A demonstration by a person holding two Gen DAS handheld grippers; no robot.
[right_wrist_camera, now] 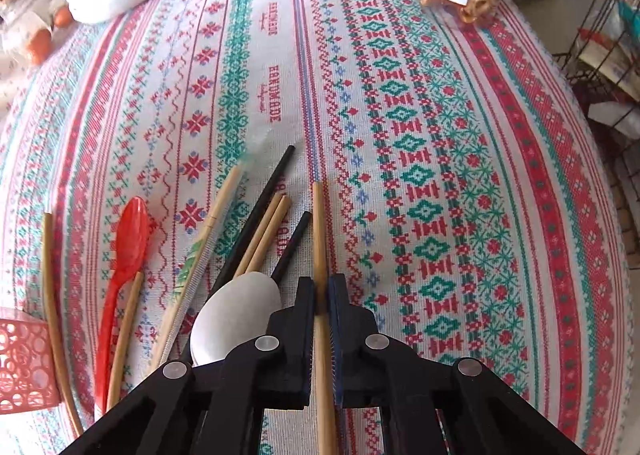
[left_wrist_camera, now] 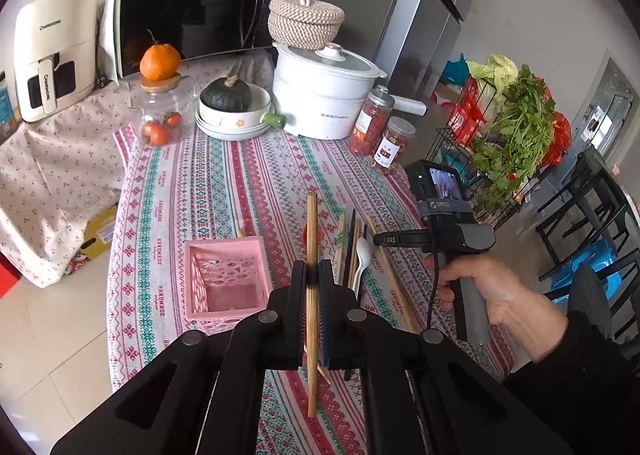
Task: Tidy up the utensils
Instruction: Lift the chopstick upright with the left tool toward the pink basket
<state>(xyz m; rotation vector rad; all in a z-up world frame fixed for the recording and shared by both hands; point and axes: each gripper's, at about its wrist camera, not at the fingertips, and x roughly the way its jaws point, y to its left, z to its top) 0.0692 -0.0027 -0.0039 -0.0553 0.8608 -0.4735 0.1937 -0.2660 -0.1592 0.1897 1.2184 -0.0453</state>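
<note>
My left gripper (left_wrist_camera: 312,275) is shut on a wooden chopstick (left_wrist_camera: 312,231), held above the patterned tablecloth just right of the pink basket (left_wrist_camera: 224,279). My right gripper (right_wrist_camera: 322,291) is low over the table, its jaws closed around another wooden chopstick (right_wrist_camera: 319,231) that lies flat. Left of it lie a white spoon (right_wrist_camera: 236,315), black chopsticks (right_wrist_camera: 264,207), more wooden chopsticks (right_wrist_camera: 266,231) and a red spoon (right_wrist_camera: 126,239). The pile also shows in the left wrist view (left_wrist_camera: 354,251). The right gripper's handle (left_wrist_camera: 452,223) is in the person's hand.
A white pot (left_wrist_camera: 320,95), stacked bowls with a squash (left_wrist_camera: 232,111), snack jars (left_wrist_camera: 380,131) and a glass jar (left_wrist_camera: 162,115) stand at the table's far end. A microwave (left_wrist_camera: 192,15) is behind. A vegetable rack (left_wrist_camera: 504,135) and chairs stand right. The basket's edge (right_wrist_camera: 24,359) shows at left.
</note>
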